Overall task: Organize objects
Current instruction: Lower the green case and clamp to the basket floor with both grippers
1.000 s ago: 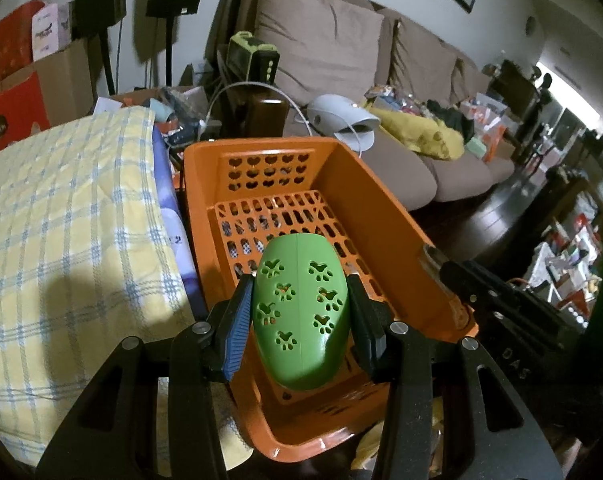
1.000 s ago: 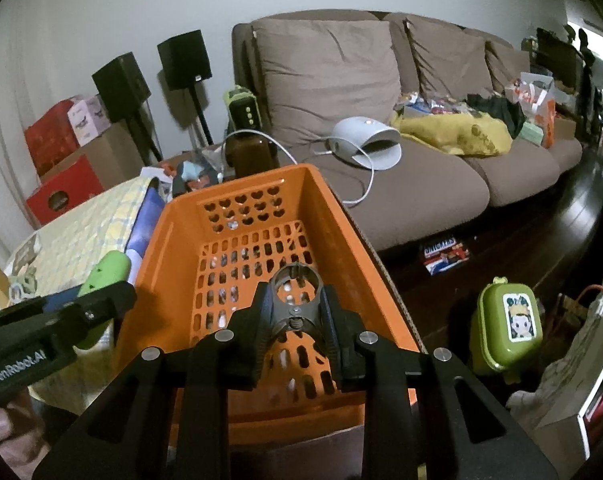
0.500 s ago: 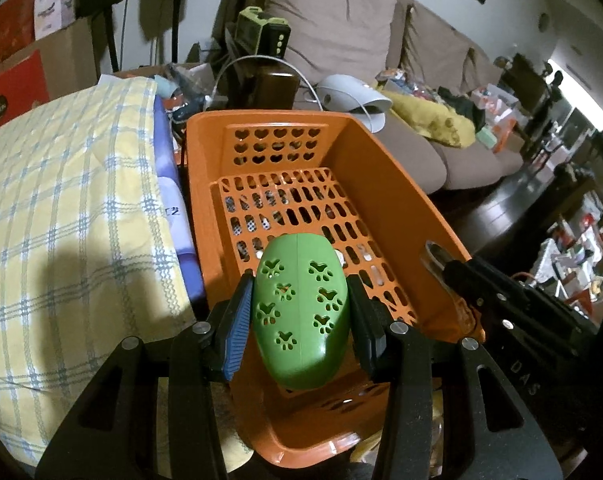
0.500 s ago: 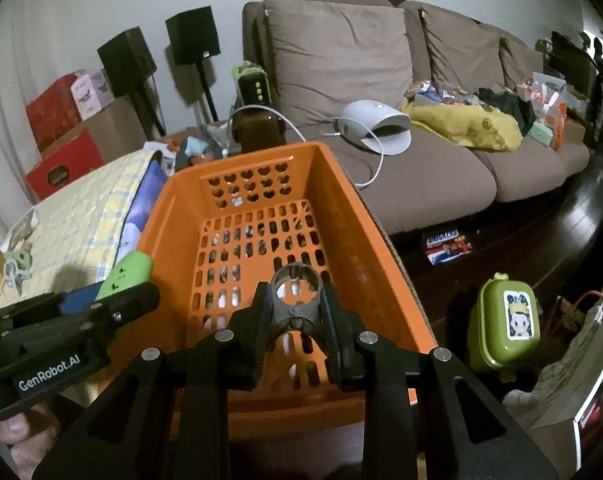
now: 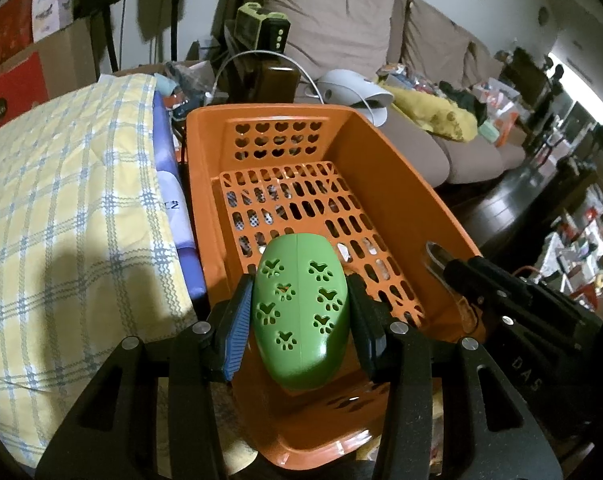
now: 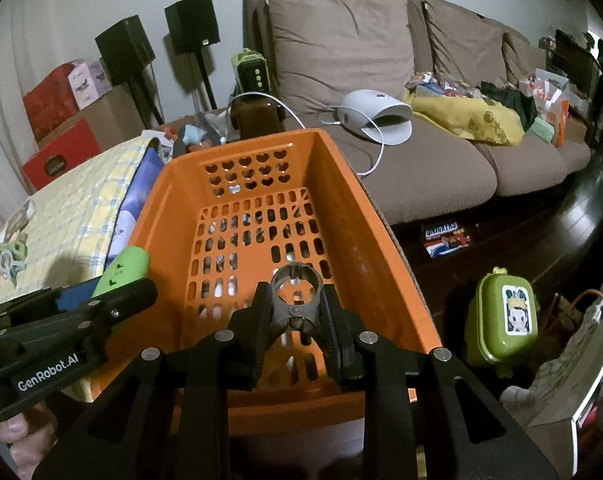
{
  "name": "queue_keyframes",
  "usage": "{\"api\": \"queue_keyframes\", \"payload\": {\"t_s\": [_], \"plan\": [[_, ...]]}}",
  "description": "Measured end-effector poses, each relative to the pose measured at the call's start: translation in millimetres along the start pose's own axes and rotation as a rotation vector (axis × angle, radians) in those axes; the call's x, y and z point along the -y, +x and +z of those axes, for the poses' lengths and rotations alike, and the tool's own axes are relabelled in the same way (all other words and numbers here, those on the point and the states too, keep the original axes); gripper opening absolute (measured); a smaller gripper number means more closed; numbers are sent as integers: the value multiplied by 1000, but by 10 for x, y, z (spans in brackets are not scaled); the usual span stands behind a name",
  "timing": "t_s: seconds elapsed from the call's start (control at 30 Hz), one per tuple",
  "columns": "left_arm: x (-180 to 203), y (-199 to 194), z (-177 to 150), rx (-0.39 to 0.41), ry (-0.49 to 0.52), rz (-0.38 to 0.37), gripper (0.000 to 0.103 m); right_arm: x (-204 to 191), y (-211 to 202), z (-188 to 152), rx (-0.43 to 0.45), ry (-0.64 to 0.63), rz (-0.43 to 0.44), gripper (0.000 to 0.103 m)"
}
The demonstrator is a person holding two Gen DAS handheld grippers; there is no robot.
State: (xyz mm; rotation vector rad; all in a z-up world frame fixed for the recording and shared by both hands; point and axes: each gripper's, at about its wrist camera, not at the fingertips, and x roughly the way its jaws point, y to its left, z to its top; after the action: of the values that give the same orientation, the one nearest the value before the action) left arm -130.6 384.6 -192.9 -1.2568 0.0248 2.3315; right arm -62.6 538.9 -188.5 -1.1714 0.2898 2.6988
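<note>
While both grippers hang over the orange basket (image 5: 389, 184), the left gripper (image 5: 299, 308) is clamped on a green oval case (image 5: 299, 304) with paw-print cutouts, pads pressing its two sides, held above the basket's near end. Right gripper (image 6: 297, 312) is pinched narrow on a small dark clip (image 6: 296, 292) with a ring-shaped top, also above the slotted basket floor, which looks bare. Basket sits just beside a yellow plaid blanket (image 5: 61, 208), with a brown sofa (image 6: 381, 72) behind. A green lunchbox (image 6: 503, 316) is on the dark floor to the right.
</note>
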Motion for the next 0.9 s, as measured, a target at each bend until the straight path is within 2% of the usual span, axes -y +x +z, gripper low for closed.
{"api": "queue_keyframes", "payload": {"t_s": [0.17,0.27,0.9], "plan": [[25,25,0,-20,15,31,42,14,50,-17,-25,5,-13,25],[17,42,-8,-21,16,13,42,12,50,-18,-28,4,-13,25],[36,130,-43,-41,47,52,42,-28,135,-59,-76,-20,-20,25]]}}
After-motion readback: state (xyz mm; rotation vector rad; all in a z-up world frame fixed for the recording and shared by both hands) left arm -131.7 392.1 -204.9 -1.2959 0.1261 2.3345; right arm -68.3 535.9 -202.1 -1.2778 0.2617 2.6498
